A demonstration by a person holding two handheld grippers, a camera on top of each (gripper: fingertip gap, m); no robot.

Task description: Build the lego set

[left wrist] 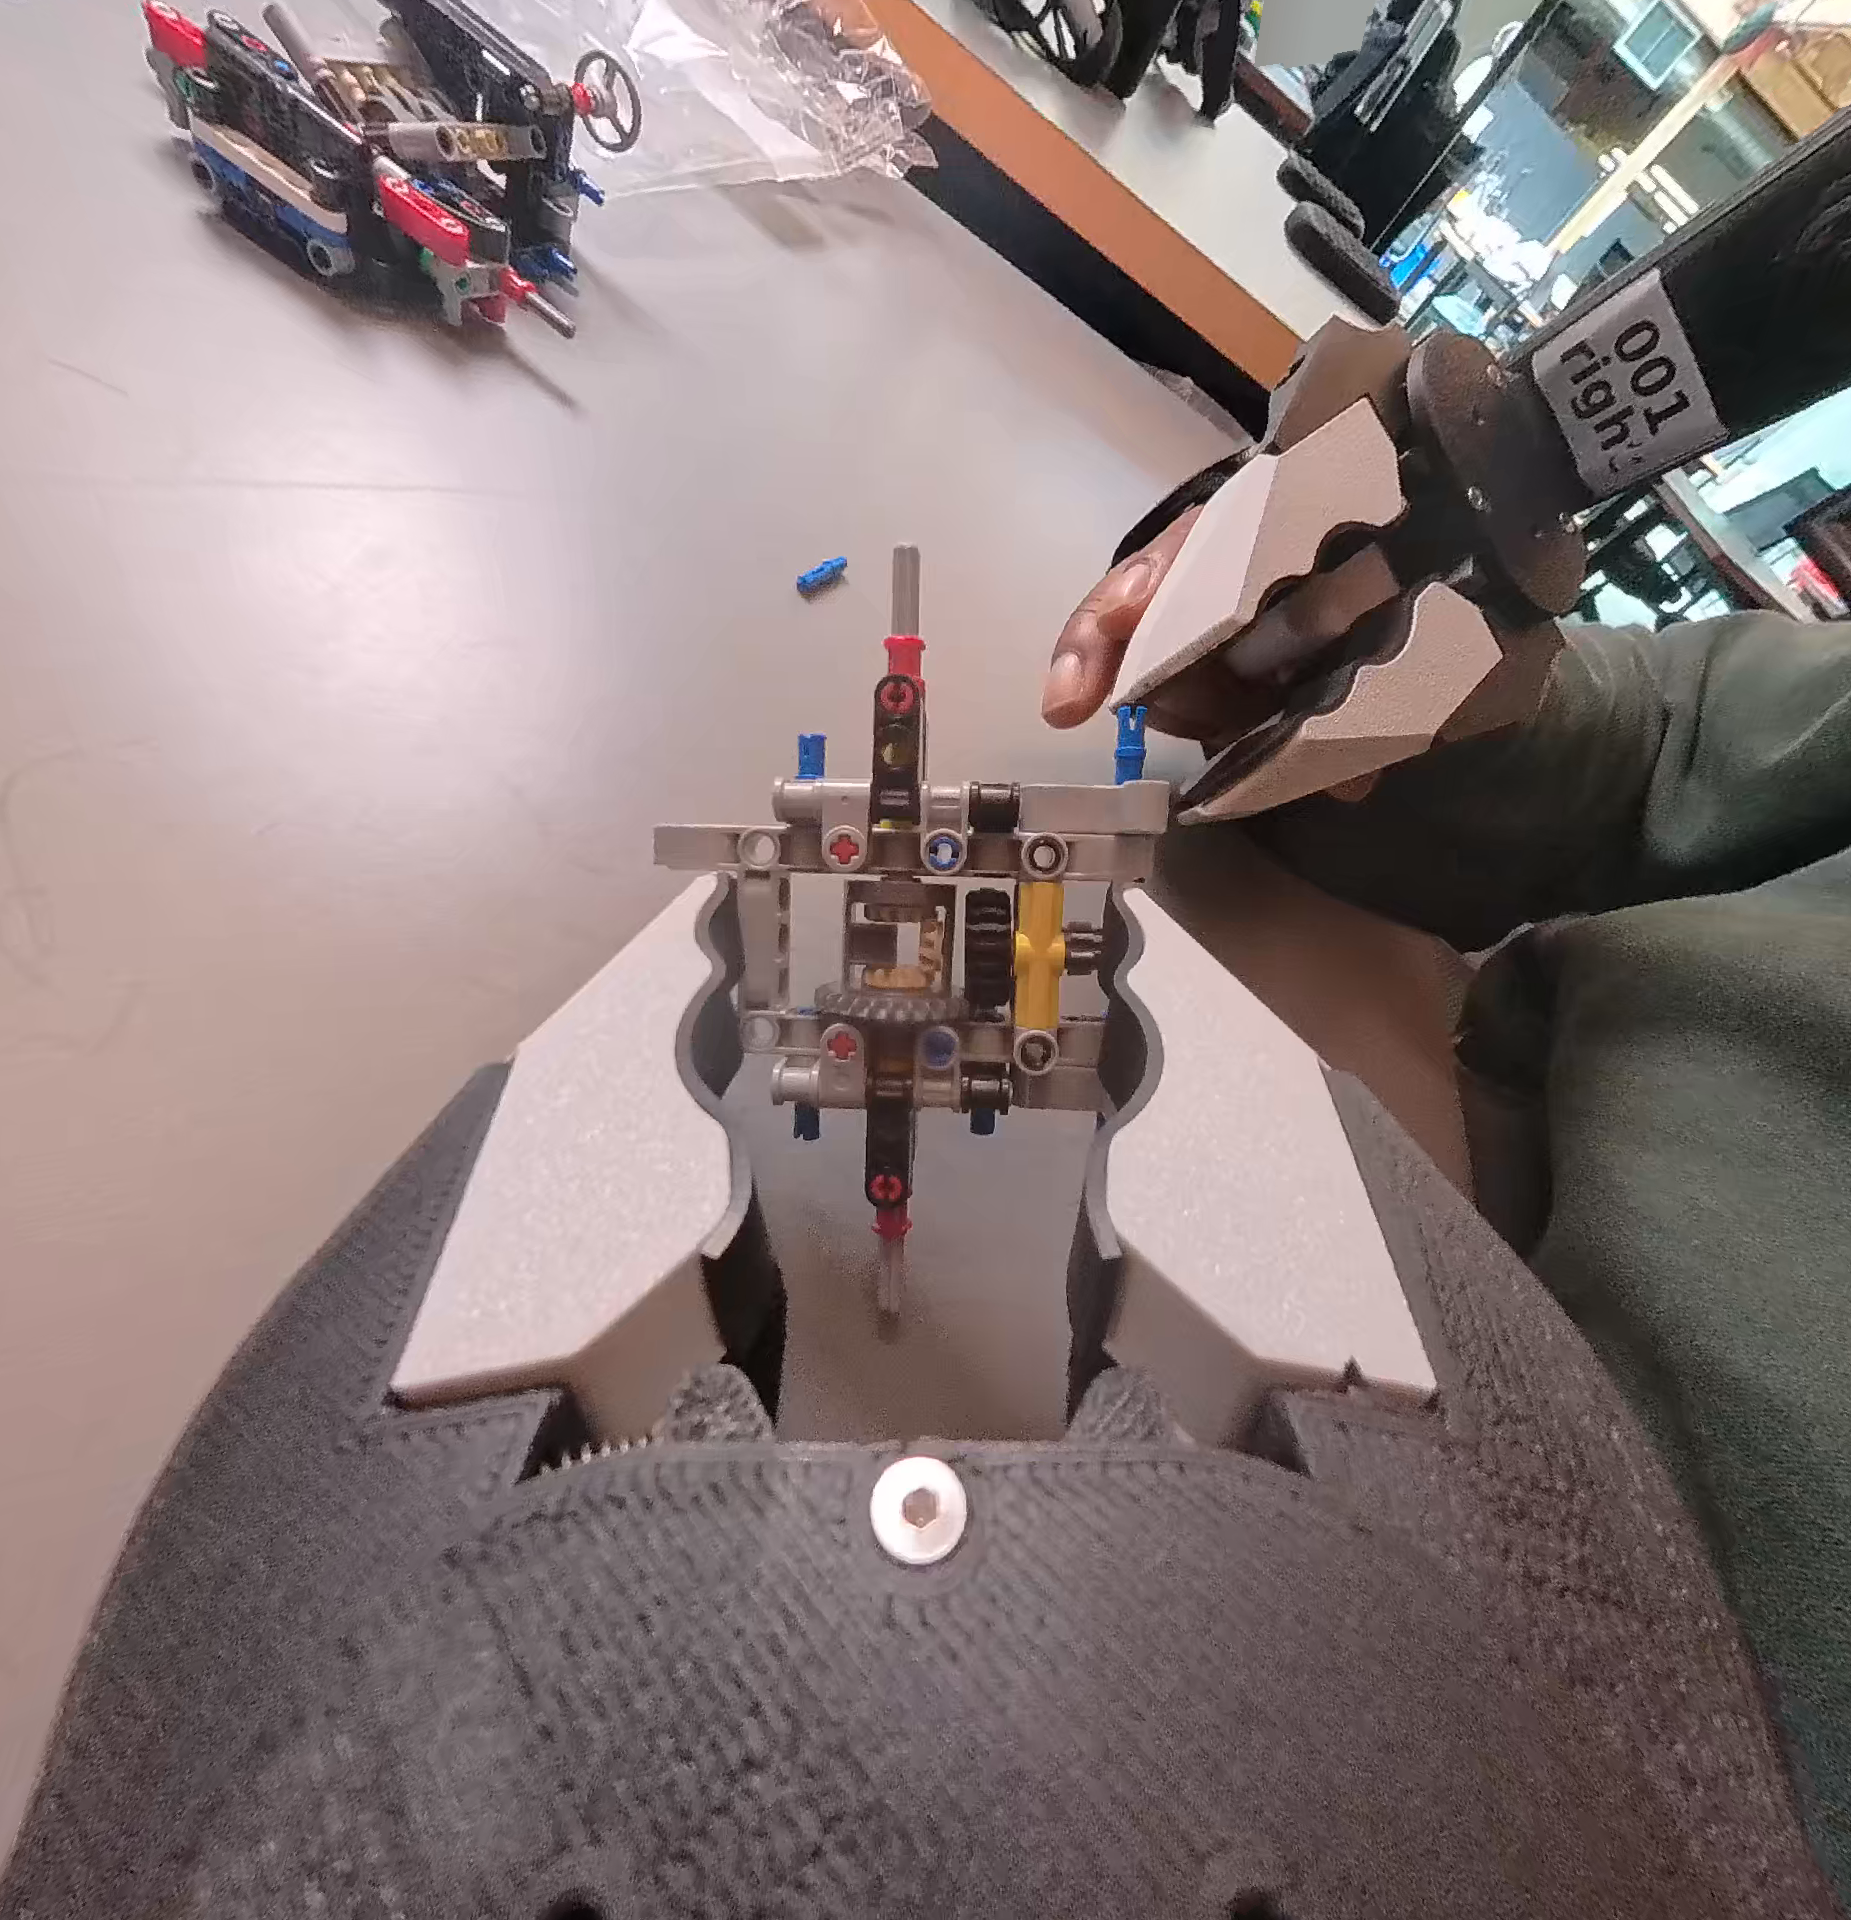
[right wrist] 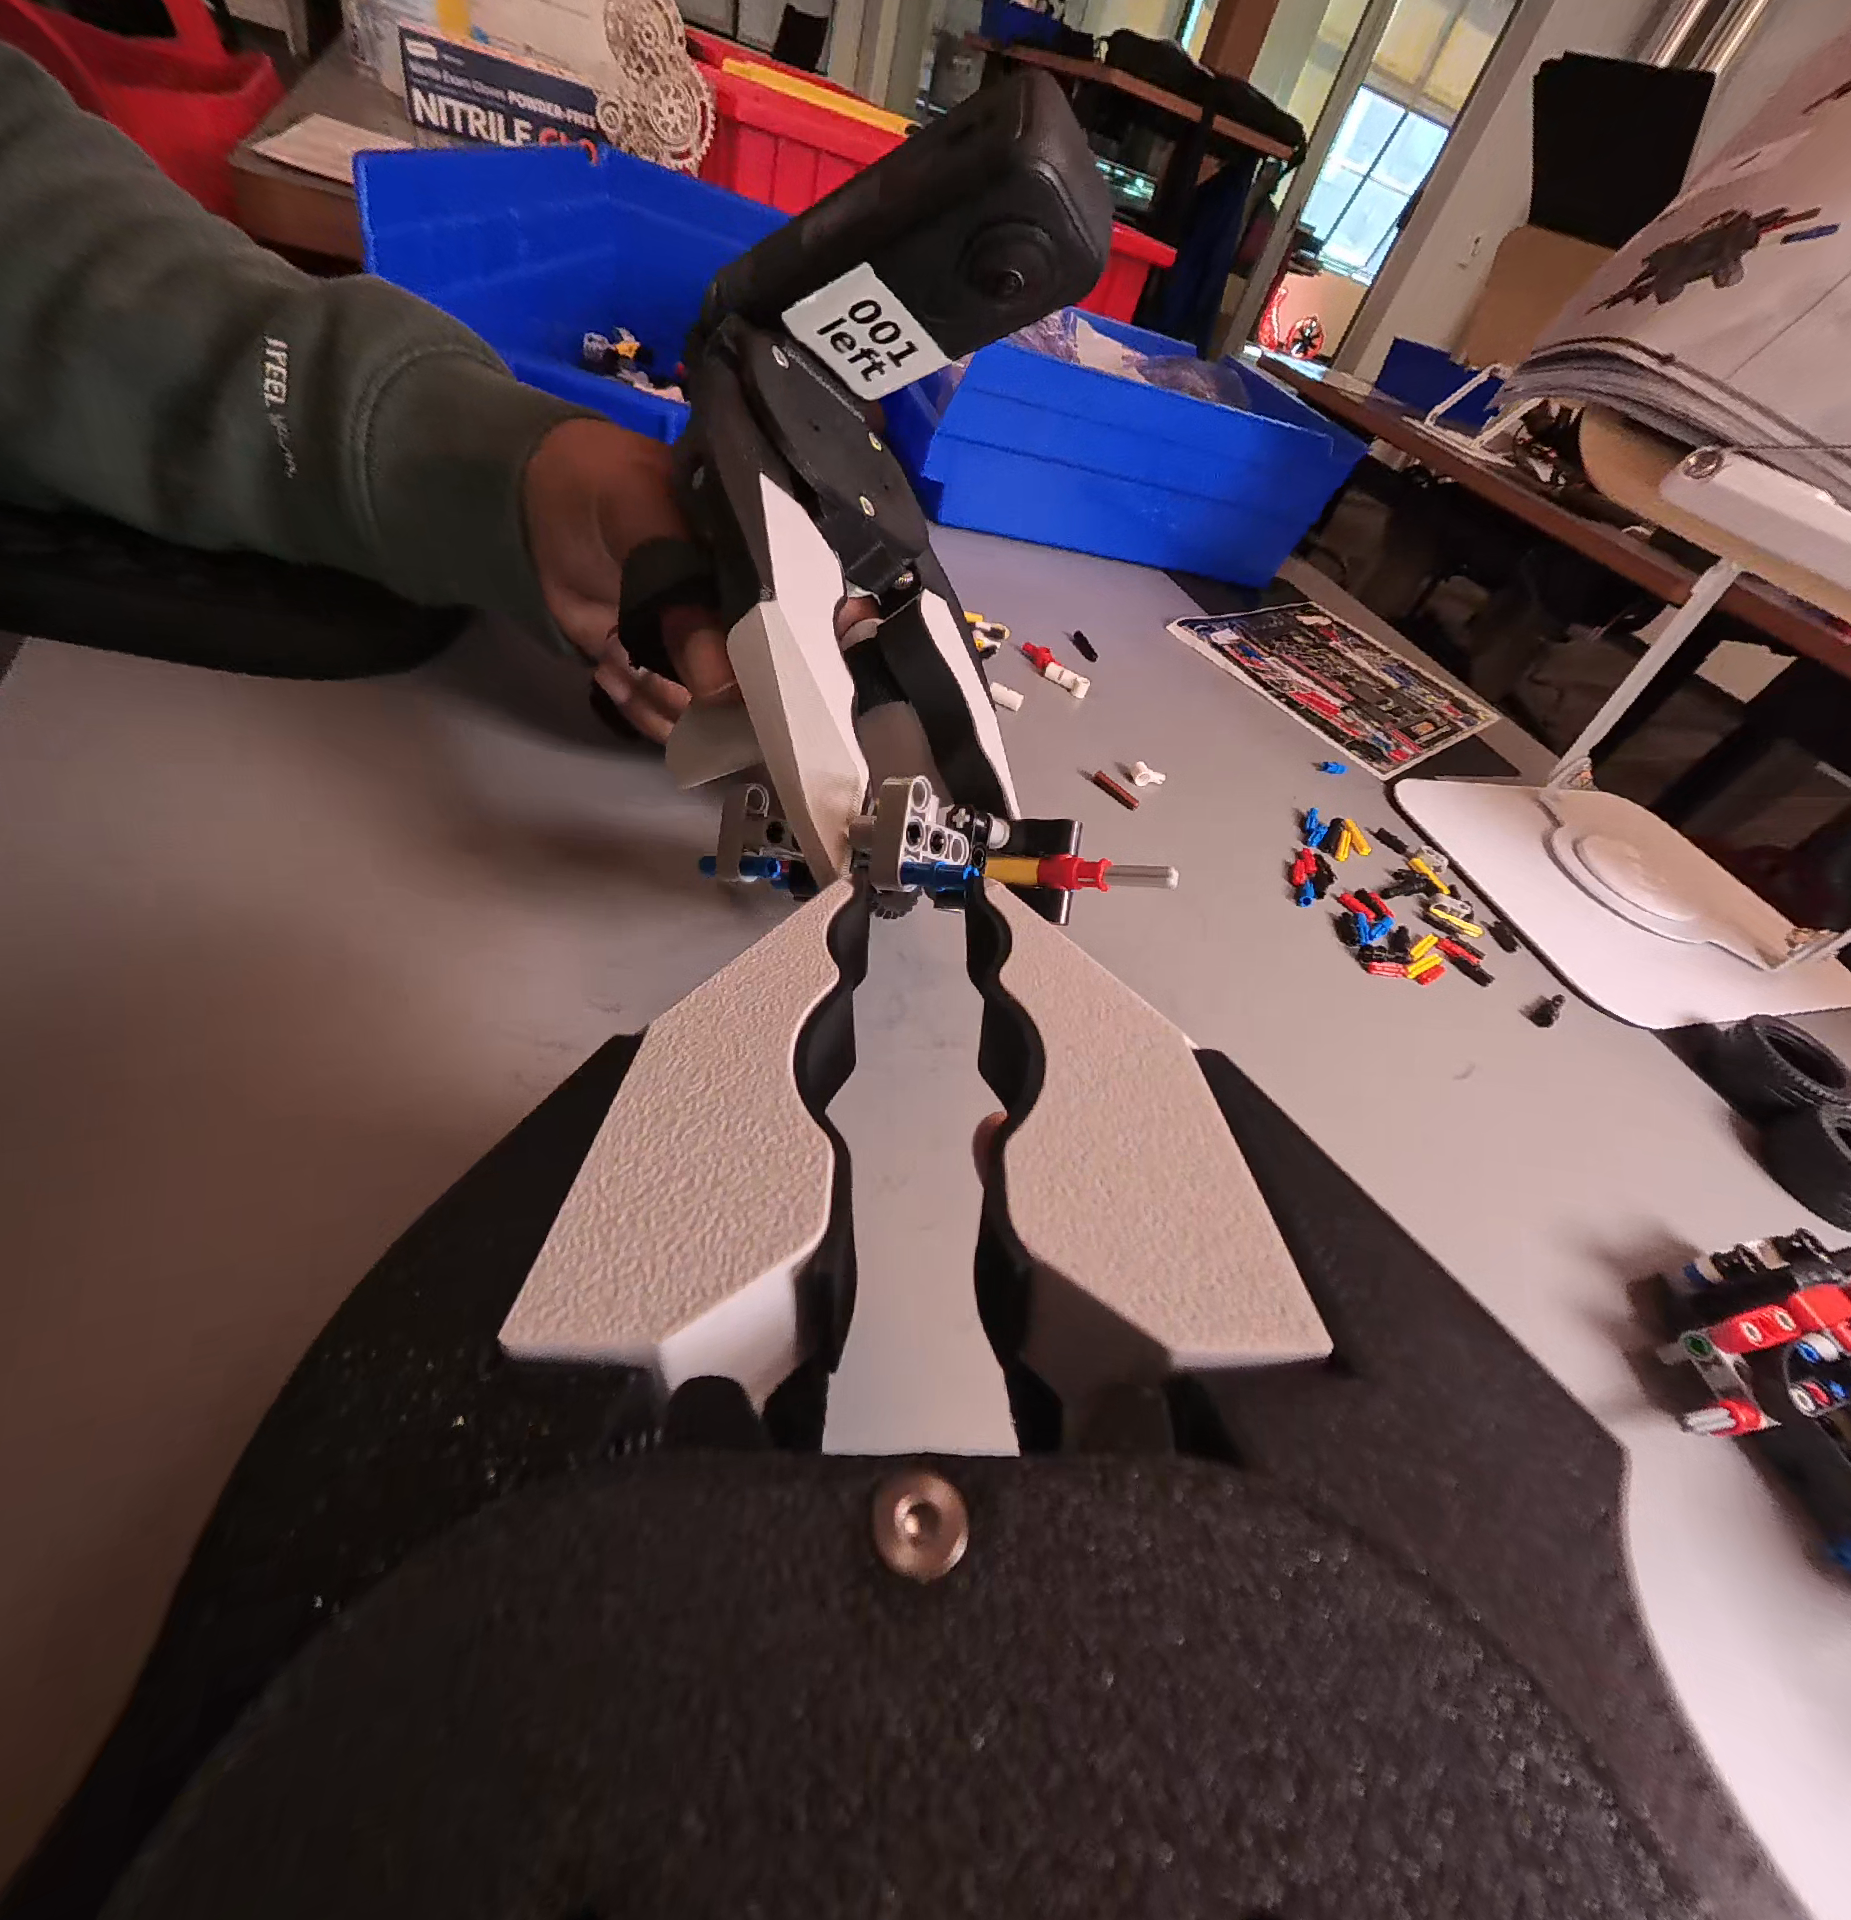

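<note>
1. Left tool (left wrist: 916, 987), lower centre of the left wrist view: its jaws stand wide and grip a grey gear assembly (left wrist: 900, 935) by its two sides, the wavy dark pads (left wrist: 715, 997) pressed against the frame.
2. Gear assembly: a grey beam frame with black gears, a yellow connector (left wrist: 1040, 961), red and blue pins, and a grey axle (left wrist: 906, 587) that projects toward the upper centre of the frame. It is held clear above the grey tabletop (left wrist: 277, 727).
3. Right tool (right wrist: 913, 894), centre of the right wrist view: its jaws are narrowly parted, with the tips at the corner of the gear assembly. A blue pin (left wrist: 1131, 743) stands in that corner, just beside the tips. The jaws do not visibly press on anything.
4. Right tool as seen from the left wrist view (left wrist: 1160, 758), right of centre: a bare thumb (left wrist: 1097, 644) lies beside its upper finger.
5. Loose blue pin (left wrist: 823, 574): on the tabletop, above centre in the left wrist view.
6. Partly built vehicle model (left wrist: 370, 177): upper left of the left wrist view, beside a clear plastic bag (left wrist: 775, 94).
7. Pile of small pins (right wrist: 1388, 914): right of centre in the right wrist view, near an instruction sheet (right wrist: 1336, 686) and blue bins (right wrist: 1129, 436).
</note>
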